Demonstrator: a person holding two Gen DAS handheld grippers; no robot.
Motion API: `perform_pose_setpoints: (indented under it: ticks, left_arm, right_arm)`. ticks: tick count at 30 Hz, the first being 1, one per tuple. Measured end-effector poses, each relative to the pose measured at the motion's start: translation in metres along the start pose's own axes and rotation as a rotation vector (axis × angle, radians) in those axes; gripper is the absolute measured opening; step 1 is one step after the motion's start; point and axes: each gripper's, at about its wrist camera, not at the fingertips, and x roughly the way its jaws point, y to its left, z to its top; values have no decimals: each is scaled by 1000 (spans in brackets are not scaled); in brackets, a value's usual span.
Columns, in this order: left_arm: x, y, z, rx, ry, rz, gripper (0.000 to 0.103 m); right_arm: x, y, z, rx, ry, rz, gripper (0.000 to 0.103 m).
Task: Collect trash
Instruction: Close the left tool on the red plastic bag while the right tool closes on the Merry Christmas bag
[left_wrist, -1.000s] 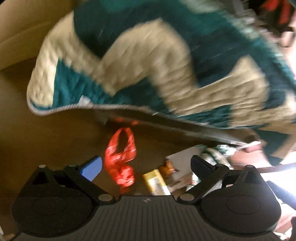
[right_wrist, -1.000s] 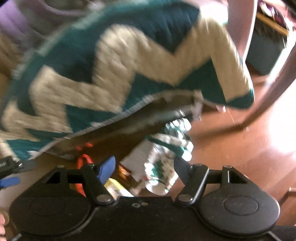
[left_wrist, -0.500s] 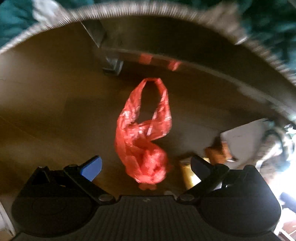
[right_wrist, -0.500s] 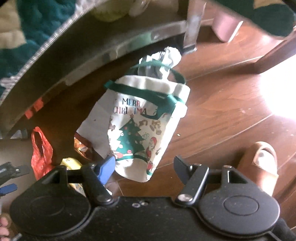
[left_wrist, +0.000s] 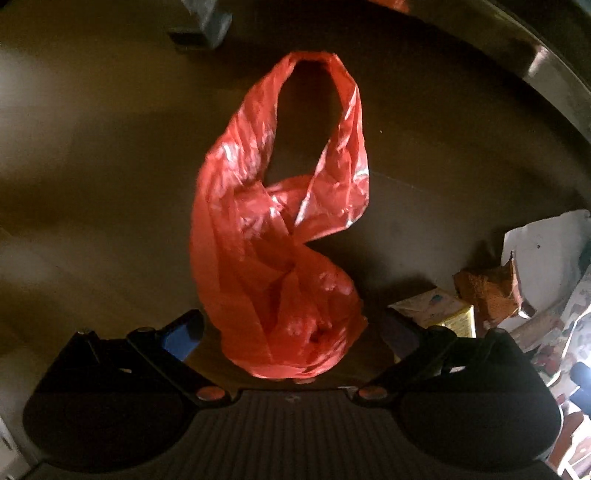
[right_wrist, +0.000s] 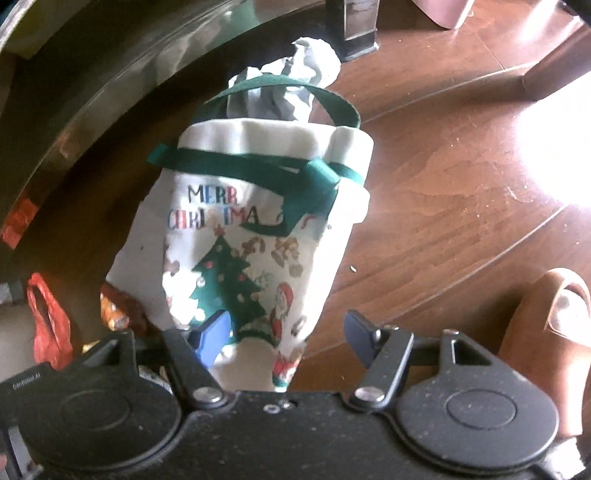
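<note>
That Christmas bag lying at 12 o'clock of your right gripper is soft cloth, so pinch a green handle; its jaws have just narrowed but hold nothing. The red plastic bag lies between your left gripper's spread, empty jaws: feather-light, slippery, so grab the bunched end.

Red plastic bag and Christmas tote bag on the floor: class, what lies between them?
In the right wrist view, crumpled orange-brown wrapper lies between the red plastic bag and the Christmas tote bag; the left wrist view adds a yellow packet.
</note>
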Motion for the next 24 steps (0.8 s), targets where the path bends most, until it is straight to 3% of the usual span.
perform_pose_setpoints:
  ticks: [1, 5, 7, 8, 9, 16, 24]
  left_arm:
    - [2, 0, -1, -5, 0, -5, 98]
    - [6, -2, -3, 0, 29, -18, 66]
    - [7, -2, -7, -7, 32, -30, 61]
    - [6, 1, -5, -10, 30, -35, 60]
    - [5, 1, -5, -11, 28, -37, 59]
    - [-17, 6, -10, -41, 21, -43, 56]
    - [-72, 3, -19, -28, -5, -36, 56]
  right_arm:
    - [1, -1, 1, 7, -11, 1, 66]
    - [3, -3, 6, 20, -29, 14, 65]
    - [1, -3, 7, 20, -36, 20, 59]
    - [1, -2, 7, 16, -35, 22, 27]
    - [1, -1, 8, 8, -29, 17, 9]
    - [-9, 5, 9, -33, -21, -17, 5]
    - [-69, 37, -1, -167, -70, -37, 3]
